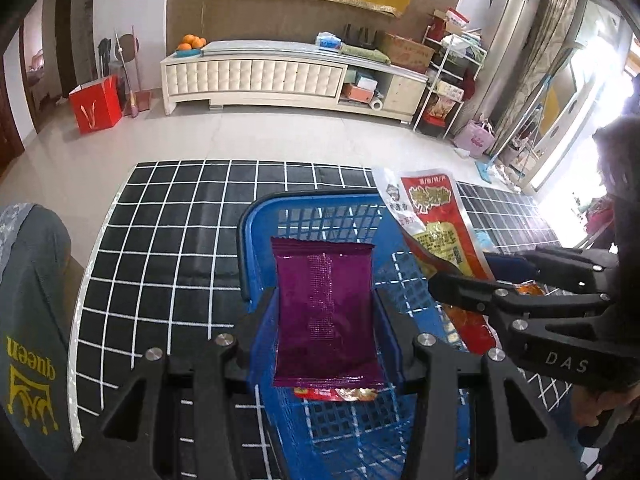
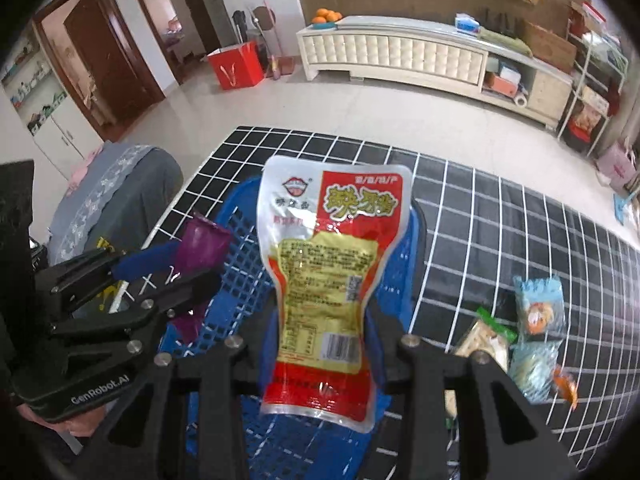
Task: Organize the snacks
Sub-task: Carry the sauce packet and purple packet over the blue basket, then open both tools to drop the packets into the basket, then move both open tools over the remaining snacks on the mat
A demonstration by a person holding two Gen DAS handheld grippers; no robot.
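A grey cushion (image 1: pixel 32 280) with yellow lettering sits at the left edge of the tabletop (image 1: pixel 160 240), which is covered in a black cloth with a white grid. Just right of it, the left tongs (image 1: pixel 326 320) are clamped on a purple snack packet (image 1: pixel 326 312), pinching its two sides and holding it flat above the blue basket (image 1: pixel 256 216), which stands near the middle of the tabletop. Under the packet's lower edge, a red-and-gold wrapper (image 1: pixel 336 393) lies on the basket's mesh floor. To the right, the right tongs (image 2: pixel 324 328) grip a red-and-yellow pouch (image 2: pixel 332 272) by its narrow waist, holding it upright over the right half of the basket, its barcode side facing the camera. Further right, near the tabletop's right edge, a few more snacks lie outside the basket: a light blue packet (image 2: pixel 538 304), a green-topped packet (image 2: pixel 490 336) and a pale packet (image 2: pixel 532 368), close together and touching.
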